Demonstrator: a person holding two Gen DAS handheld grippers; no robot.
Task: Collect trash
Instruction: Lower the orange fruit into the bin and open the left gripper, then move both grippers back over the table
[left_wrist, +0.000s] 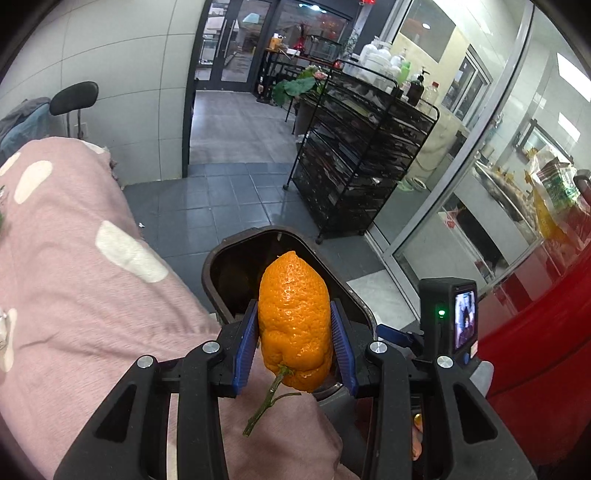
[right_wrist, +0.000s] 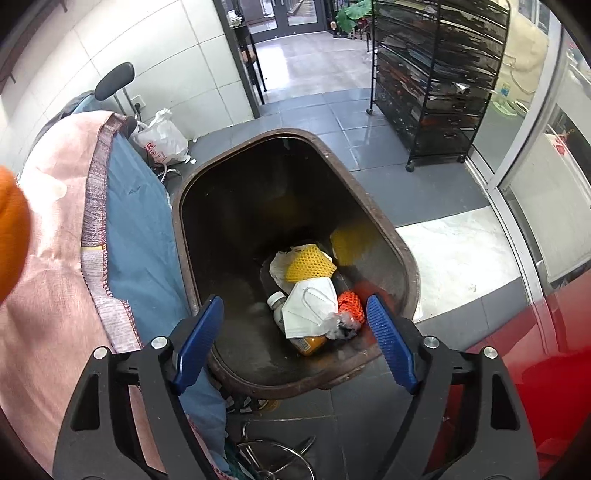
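1. Orange (left_wrist: 294, 321), bumpy-skinned and with its green stem (left_wrist: 266, 402) pointing toward the camera, sits clamped between the blue pads (left_wrist: 246, 345) of the left gripper (left_wrist: 294, 347), jaws closed partway on the fruit's sides.
2. Beyond the fruit in the left view, the dark opening of the brown bin (left_wrist: 221, 258) shows on the grey tiled floor (left_wrist: 229, 195), with a pink cloth (left_wrist: 81, 266) spreading across the near left.
3. Right gripper (right_wrist: 295, 341) hangs over the bin (right_wrist: 373, 210) with its jaws spread wide and nothing between its blue pads (right_wrist: 199, 339).
4. Inside the bin, at the near right of the bottom, lie a white face mask (right_wrist: 310, 306), yellow foam netting (right_wrist: 310, 264), orange netting (right_wrist: 351, 304) and a plastic bottle (right_wrist: 291, 332), all piled touching one another.
5. An orange blur (right_wrist: 11, 229) at the left edge of the right view is the held fruit, left of the bin and over the cloth (right_wrist: 48, 258).
6. A black wire rack (right_wrist: 436, 74) stands far right; a white plastic bag (right_wrist: 162, 140) rests against the far-left wall.
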